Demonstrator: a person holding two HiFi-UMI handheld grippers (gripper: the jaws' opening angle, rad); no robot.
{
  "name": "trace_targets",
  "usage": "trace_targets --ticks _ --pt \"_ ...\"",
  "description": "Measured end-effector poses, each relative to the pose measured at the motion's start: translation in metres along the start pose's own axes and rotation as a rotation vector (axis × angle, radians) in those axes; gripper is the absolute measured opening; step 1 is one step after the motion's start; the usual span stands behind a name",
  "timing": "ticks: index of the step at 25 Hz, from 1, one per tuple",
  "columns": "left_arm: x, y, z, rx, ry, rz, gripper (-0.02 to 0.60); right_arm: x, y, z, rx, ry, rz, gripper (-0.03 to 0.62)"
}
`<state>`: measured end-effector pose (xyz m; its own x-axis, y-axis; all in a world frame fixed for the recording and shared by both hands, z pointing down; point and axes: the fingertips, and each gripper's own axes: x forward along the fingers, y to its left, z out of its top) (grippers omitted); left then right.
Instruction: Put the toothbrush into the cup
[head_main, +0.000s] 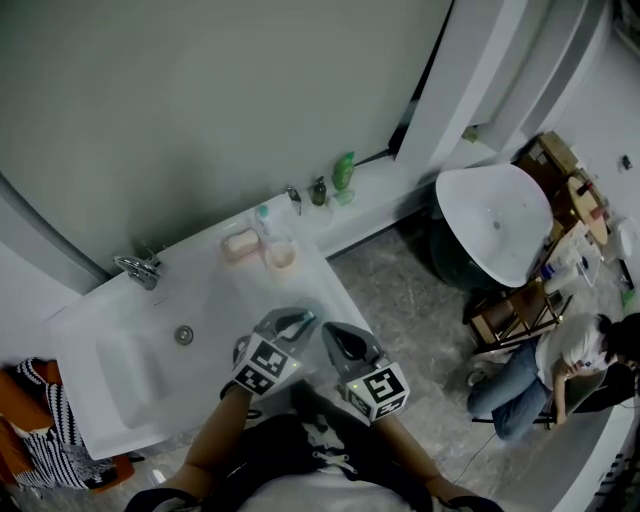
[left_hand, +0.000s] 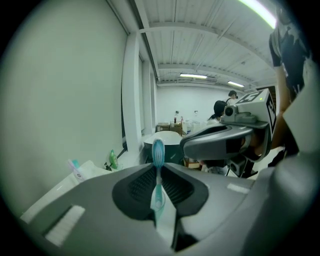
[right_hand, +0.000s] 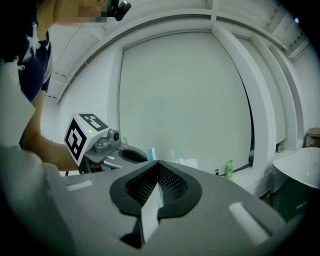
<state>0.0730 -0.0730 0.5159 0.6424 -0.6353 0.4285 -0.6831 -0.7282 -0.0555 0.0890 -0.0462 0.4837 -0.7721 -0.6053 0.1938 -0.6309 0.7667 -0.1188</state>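
A teal toothbrush (left_hand: 158, 152) stands clamped between the jaws of my left gripper (left_hand: 159, 167), bristle head up. In the head view this gripper (head_main: 298, 322) hovers over the right end of the white sink counter (head_main: 215, 300), with the toothbrush (head_main: 301, 321) showing at its tips. The pale cup (head_main: 281, 255) stands farther back on the counter, beside a pinkish soap dish (head_main: 238, 243). My right gripper (head_main: 338, 338) hangs just right of the left one, jaws shut with nothing seen in them (right_hand: 158, 162). In the right gripper view, the toothbrush head (right_hand: 151, 153) pokes up by the left gripper.
A faucet (head_main: 140, 268) and basin (head_main: 130, 365) lie to the left. A teal-capped tube (head_main: 262, 214) and green bottle (head_main: 343, 170) stand along the back ledge. A white tub (head_main: 495, 220) and a seated person (head_main: 560, 360) are off to the right.
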Motion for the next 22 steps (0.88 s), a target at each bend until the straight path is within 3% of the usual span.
trace_targets --ticks 6,22 --pt "0.013 0.001 -0.025 -0.011 0.051 0.001 0.031 0.001 -0.003 -0.002 0.006 0.010 -0.004 0.002" --pt "0.035 0.000 -0.050 0.002 0.146 -0.038 0.031 0.003 -0.016 -0.010 0.029 0.027 -0.023 0.002"
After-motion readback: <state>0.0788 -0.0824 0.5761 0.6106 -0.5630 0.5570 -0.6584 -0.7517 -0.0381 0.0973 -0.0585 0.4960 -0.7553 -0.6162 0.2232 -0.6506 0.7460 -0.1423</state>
